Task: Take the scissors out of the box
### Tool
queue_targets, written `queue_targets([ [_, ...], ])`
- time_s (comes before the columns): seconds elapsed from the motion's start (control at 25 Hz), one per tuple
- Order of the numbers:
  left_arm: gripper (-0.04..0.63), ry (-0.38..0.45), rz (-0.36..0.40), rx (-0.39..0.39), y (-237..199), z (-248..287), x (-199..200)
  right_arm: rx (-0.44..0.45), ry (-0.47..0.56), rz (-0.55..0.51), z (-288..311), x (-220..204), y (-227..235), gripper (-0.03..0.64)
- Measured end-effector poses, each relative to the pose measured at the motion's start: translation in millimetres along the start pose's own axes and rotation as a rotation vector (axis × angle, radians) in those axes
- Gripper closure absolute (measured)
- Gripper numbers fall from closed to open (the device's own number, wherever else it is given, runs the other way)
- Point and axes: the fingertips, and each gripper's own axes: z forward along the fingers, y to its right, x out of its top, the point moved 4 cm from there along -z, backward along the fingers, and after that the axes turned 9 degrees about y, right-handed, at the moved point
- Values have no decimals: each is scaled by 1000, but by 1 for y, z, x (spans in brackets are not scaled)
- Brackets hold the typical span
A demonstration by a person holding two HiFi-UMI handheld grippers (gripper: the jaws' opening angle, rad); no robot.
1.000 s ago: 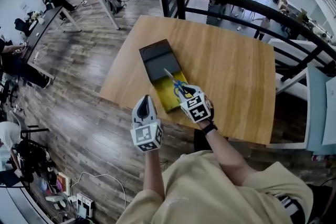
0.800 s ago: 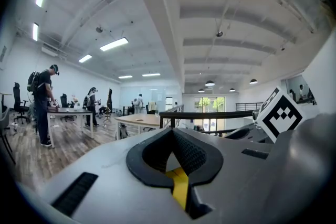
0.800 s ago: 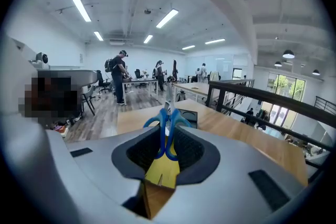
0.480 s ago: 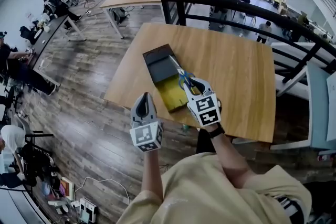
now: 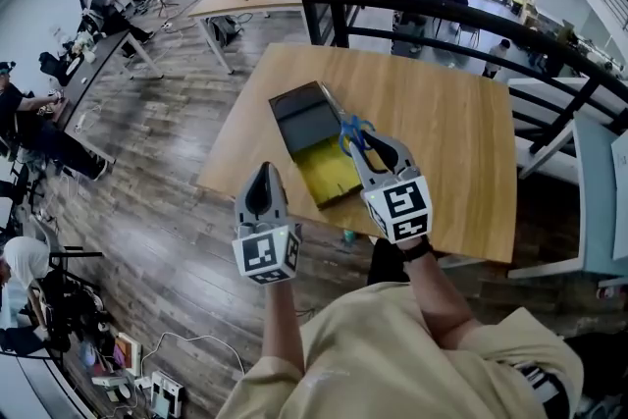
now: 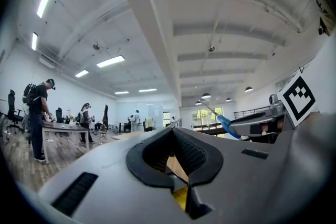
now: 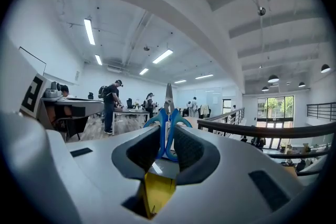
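1. Holding the item: right gripper [image 5: 369, 144], jaws pinched on the blue plastic handle loops of the steel-bladed scissors [image 5: 353, 132]. In the right gripper view the loops [image 7: 167, 131] sit between the ribbed pads, with the closed blades pointing straight up and away from the claw.
2. Location of item: lifted clear of the box, above its right edge and over the light wooden table [image 5: 446, 128].
3. Handling, judged: light and rigid. The plastic loops are smooth and curved, so they could twist or pivot in a two-pad pinch. The blade end outweighs the handles and may swing. The point is sharp and best kept aimed away from the other hand. The best hold is likely across both loops near the pivot, as now.
4. Container: flat rectangular box [image 5: 299, 108], open on the table, with a dark grey half farther from the person and a yellow-lined half [image 5: 332, 174] nearer. Nothing can be seen in either half.
5. Left gripper [image 5: 263, 180]: jaws pressed together on nothing, held off the table's near edge and well apart from the box.
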Motion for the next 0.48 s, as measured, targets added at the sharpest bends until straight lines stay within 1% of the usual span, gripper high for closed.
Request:
queue_targets([
  [0.2, 586, 11, -8, -9, 1, 5, 2, -6, 10, -4, 1, 5, 3, 534],
  [0.48, 586, -7, -25, -5, 1, 13, -5, 2, -6, -10, 8, 1, 7, 534],
])
